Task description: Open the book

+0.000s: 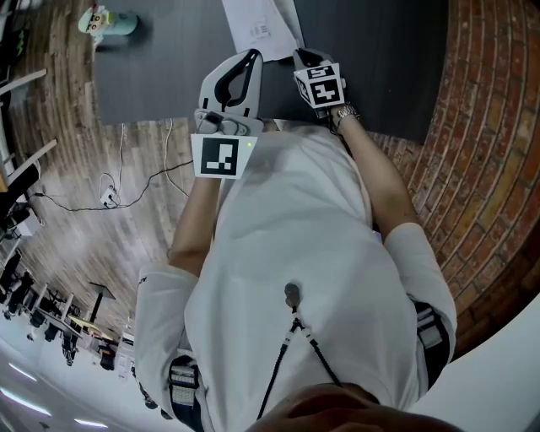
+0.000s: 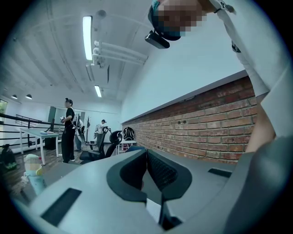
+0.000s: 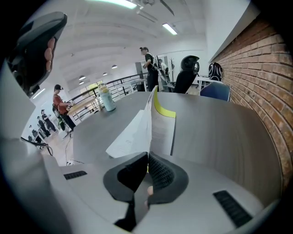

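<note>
Right gripper view: right tongs (image 3: 148,158) angled downward, closed tight on the near edge of 1 thin white page (image 3: 149,116) standing upright out of a white-paged paper book (image 3: 162,132). Book partly open, flat on the dark grey flat tabletop (image 3: 224,137), straight ahead of those tongs. Left leaf sloping down to the tabletop, right page lying flat. Bright yellow paper strip (image 3: 163,109) across the far end of the right page. Left gripper view: left tongs (image 2: 146,154) held level, aimed toward a red brick wall (image 2: 201,132), pads pressed together, nothing gripped. Head view: both tongs side by side in front of a person in a white T-shirt (image 1: 295,253), 1 black-and-white marker cube (image 1: 224,157) on the left unit and 1 on the right. Left tips near the book's near left corner, contact not readable. Book at the far edge of that view, just beyond the 2 tips. Pale green bottle-shaped container (image 1: 108,21) at the tabletop's far left, well apart from the book. Wooden plank floor (image 1: 93,236) below the tabletop's near edge, black cables (image 1: 135,192) trailing across it. Background of the gripper views: standing people (image 2: 68,130) and a black office chair (image 3: 188,68).
</note>
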The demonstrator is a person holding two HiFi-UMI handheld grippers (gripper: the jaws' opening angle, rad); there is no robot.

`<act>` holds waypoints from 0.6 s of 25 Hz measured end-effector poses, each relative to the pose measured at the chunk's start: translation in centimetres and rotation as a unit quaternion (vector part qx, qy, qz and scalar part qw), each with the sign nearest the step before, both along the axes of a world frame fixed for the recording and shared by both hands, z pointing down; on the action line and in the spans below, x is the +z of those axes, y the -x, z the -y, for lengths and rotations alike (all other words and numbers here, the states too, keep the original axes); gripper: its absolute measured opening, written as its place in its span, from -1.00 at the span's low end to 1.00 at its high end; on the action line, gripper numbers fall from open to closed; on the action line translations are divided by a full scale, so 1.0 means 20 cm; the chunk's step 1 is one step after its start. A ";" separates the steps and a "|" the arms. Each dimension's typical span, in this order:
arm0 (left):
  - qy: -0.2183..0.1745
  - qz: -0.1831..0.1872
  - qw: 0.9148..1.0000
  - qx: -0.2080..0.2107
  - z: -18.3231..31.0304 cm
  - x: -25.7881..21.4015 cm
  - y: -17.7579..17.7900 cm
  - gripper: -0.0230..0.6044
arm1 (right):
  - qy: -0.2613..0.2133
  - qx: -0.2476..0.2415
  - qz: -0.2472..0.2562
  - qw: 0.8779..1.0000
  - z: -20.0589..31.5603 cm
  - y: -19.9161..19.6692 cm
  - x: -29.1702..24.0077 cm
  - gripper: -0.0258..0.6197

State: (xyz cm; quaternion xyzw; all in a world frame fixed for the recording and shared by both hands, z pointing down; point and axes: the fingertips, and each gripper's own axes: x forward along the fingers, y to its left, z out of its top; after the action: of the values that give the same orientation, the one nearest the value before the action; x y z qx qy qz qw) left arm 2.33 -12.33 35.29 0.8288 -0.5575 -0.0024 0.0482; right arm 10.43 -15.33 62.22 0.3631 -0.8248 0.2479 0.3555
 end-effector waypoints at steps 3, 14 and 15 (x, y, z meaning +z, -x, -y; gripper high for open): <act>-0.002 -0.001 1.000 -0.001 0.01 0.00 -0.04 -0.85 | 0.002 -0.001 -0.001 1.000 0.01 -0.04 0.01 -0.80; 0.004 0.012 1.000 -0.002 0.02 0.01 -0.18 -0.85 | 0.004 -0.047 0.016 0.999 0.10 -0.13 -0.02 -0.80; 0.004 0.013 1.000 -0.002 0.02 0.01 -0.20 -0.85 | 0.007 -0.047 0.019 0.999 0.11 -0.15 -0.02 -0.80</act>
State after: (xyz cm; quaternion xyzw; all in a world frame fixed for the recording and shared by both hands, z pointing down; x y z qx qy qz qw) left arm 6.26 -12.74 35.54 0.8273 -0.5599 0.0105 0.0441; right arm 13.34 -17.46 61.87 0.3164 -0.8461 0.2431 0.3534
